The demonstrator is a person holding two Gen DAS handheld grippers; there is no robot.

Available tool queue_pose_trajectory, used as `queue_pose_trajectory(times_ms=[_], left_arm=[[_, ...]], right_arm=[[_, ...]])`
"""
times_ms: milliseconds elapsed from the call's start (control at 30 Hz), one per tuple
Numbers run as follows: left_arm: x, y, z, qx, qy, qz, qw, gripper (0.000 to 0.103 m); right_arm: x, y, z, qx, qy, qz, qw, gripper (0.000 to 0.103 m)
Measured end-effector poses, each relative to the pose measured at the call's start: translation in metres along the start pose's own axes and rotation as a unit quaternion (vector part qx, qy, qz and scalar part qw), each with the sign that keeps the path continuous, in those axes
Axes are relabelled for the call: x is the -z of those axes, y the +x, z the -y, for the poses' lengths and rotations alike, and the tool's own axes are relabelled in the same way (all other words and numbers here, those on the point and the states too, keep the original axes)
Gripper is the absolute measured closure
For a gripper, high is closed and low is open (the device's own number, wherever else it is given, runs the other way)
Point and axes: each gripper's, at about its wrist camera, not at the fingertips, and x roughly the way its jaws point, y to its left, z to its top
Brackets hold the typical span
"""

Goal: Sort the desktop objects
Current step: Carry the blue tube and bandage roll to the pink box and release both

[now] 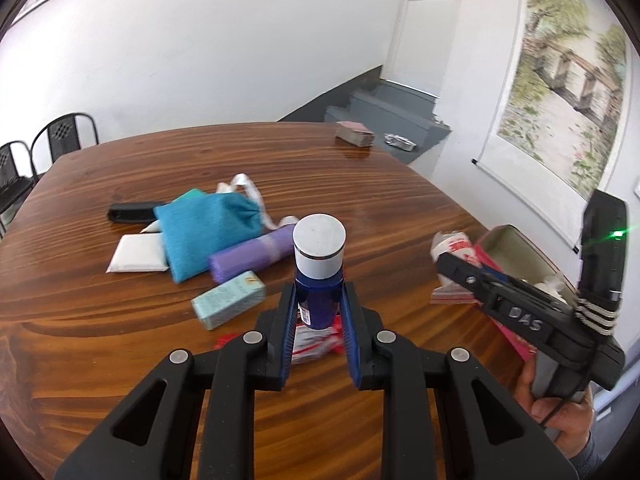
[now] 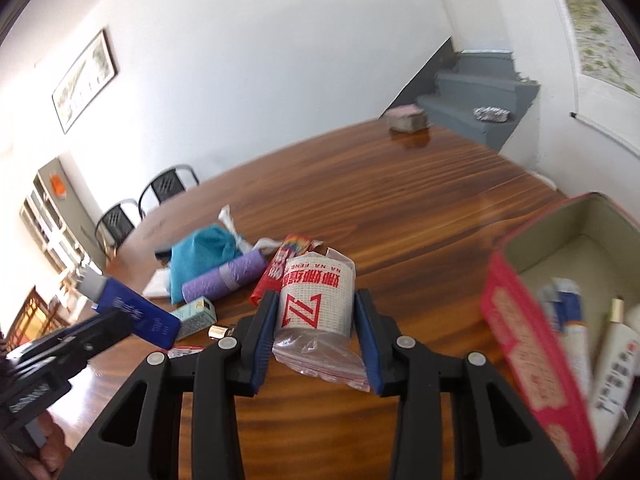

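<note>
Desktop objects are being sorted into a red tin box [image 1: 516, 248], and two of them are already off the wooden table [image 1: 120, 320].

From the left wrist camera, a blue bottle with a white cap [image 1: 319, 264] is seen clamped upright between the blue pads of the left gripper [image 1: 318, 312], gripped low on its body so that the cap stands clear above the fingers. Beyond it, a teal cloth pouch [image 1: 208, 236], a purple roll [image 1: 252, 256], a white packet [image 1: 138, 254] and a small pale-green carton [image 1: 229, 298] are left in a loose cluster on the table. At the right edge the right gripper [image 1: 452, 262] is seen beside the open box, with a white roll at its tip.

From the right wrist camera, a bagged roll of white tape with red print [image 2: 316, 304] is held between the fingers of the right gripper [image 2: 316, 320], which are closed against its sides; its plastic bag hangs loose below. The box [image 2: 516, 320] lies just to the right with its open side turned towards the gripper, and tubes [image 2: 612, 344] are already inside, so it is judged to be the collecting place. The blue bottle [image 2: 136, 316] is visible at the left.
</note>
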Motion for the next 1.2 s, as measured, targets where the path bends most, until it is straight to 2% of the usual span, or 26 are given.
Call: queue_pose_trajectory(times_ms=[133, 467, 900, 1100, 1200], left_arm=[[-0.005, 0.001, 0.026, 0.017, 0.018, 0.002, 0.9997, 0.079], [-0.016, 0.013, 0.114, 0.093, 0.069, -0.006, 0.9933, 0.079], [-0.024, 0.040, 0.210, 0.174, 0.128, -0.033, 0.9759, 0.079], [-0.021, 0.047, 0.239, 0.195, 0.149, -0.035, 0.9688, 0.079], [-0.019, 0.053, 0.240, 0.194, 0.148, -0.043, 0.9687, 0.079]], right_arm=[[-0.002, -0.037, 0.025, 0.022, 0.015, 0.031, 0.999, 0.061], [0.003, -0.107, 0.094, 0.092, 0.059, 0.072, 0.991, 0.061], [0.011, -0.130, 0.146, 0.145, 0.092, 0.075, 0.982, 0.061], [0.013, -0.132, 0.162, 0.156, 0.101, 0.073, 0.980, 0.061], [0.015, -0.132, 0.167, 0.154, 0.107, 0.070, 0.980, 0.061]])
